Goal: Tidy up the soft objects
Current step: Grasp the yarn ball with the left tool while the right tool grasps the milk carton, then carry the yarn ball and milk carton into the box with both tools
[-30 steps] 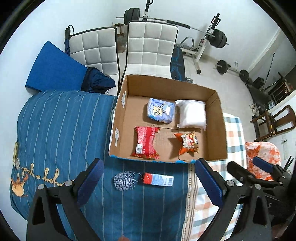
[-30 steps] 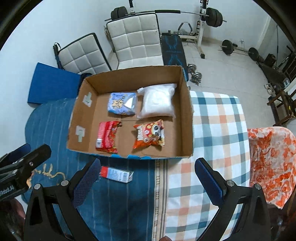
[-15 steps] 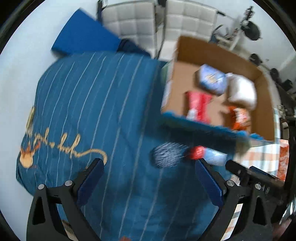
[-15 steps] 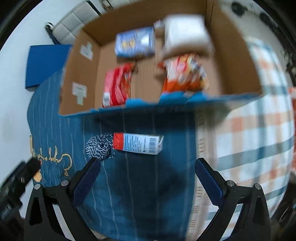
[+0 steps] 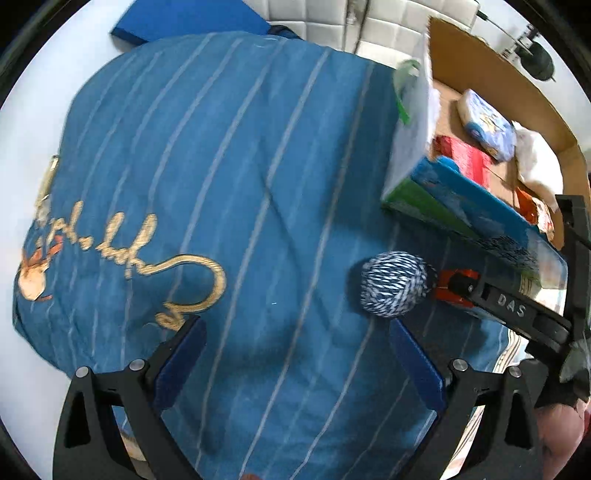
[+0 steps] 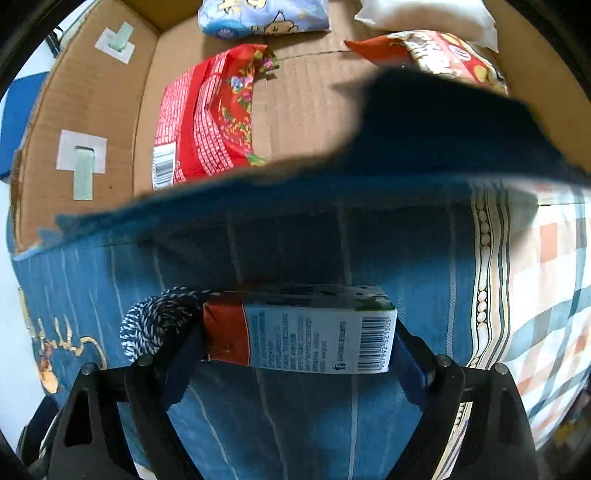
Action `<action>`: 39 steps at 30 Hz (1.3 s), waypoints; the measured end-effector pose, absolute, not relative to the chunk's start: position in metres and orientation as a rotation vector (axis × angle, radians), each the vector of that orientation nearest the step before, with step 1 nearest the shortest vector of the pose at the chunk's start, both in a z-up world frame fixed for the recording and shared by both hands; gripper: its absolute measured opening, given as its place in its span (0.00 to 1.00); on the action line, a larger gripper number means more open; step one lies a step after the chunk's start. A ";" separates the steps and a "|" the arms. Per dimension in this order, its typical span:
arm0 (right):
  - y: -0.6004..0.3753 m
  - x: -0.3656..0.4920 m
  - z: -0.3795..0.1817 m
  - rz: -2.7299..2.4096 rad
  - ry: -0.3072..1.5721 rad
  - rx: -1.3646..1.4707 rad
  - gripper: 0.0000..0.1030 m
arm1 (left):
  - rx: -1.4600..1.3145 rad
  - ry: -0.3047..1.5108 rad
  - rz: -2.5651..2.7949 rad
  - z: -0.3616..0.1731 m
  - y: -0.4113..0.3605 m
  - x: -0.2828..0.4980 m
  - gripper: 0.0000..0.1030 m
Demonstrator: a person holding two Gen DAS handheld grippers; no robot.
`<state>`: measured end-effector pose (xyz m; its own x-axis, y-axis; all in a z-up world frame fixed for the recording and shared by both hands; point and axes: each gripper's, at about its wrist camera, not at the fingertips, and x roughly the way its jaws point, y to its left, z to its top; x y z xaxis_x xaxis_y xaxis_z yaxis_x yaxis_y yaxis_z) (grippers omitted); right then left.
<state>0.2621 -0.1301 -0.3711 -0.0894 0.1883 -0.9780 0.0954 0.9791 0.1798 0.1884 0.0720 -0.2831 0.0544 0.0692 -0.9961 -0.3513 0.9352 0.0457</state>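
Note:
A blue-and-white yarn ball [image 5: 394, 283] lies on the blue striped blanket [image 5: 221, 166], just ahead of my open left gripper [image 5: 295, 354] and nearer its right finger. A red-and-white carton [image 6: 299, 330] lies beside the ball [image 6: 159, 321]. My right gripper [image 6: 295, 354] is open, with a finger at each end of the carton; contact cannot be told. The cardboard box [image 6: 85, 122] behind holds a red packet [image 6: 207, 118], a blue packet [image 6: 262, 16], an orange snack bag [image 6: 443, 51] and a white pouch [image 6: 424, 16].
The box [image 5: 476, 55] stands to the right of the yarn ball, close behind it. A checked cloth [image 6: 546, 295] covers the surface to the right. A blue mat [image 5: 192, 18] and white chairs [image 5: 325, 14] stand beyond the blanket.
Both grippers have dropped down close to the blanket. The left one now faces the yarn ball; the right one has moved in around the carton. Both stay open.

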 end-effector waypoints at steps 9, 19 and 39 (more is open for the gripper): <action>-0.181 0.233 -0.368 0.041 1.705 0.186 0.89 | -0.217 1.547 0.172 -0.325 0.037 0.220 0.98; -0.234 0.206 -0.367 -0.014 1.721 0.181 0.89 | -0.200 1.619 0.060 -0.380 0.008 0.252 0.46; -0.281 0.140 -0.369 -0.022 1.790 0.162 0.89 | -0.048 1.741 -0.020 -0.393 -0.057 0.119 0.48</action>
<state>0.1397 -0.2814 -0.3693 -0.2152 0.0979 -0.9716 0.1222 0.9898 0.0727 0.1194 -0.0573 -0.3926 -0.1694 -0.0436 -0.9846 -0.0209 0.9990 -0.0407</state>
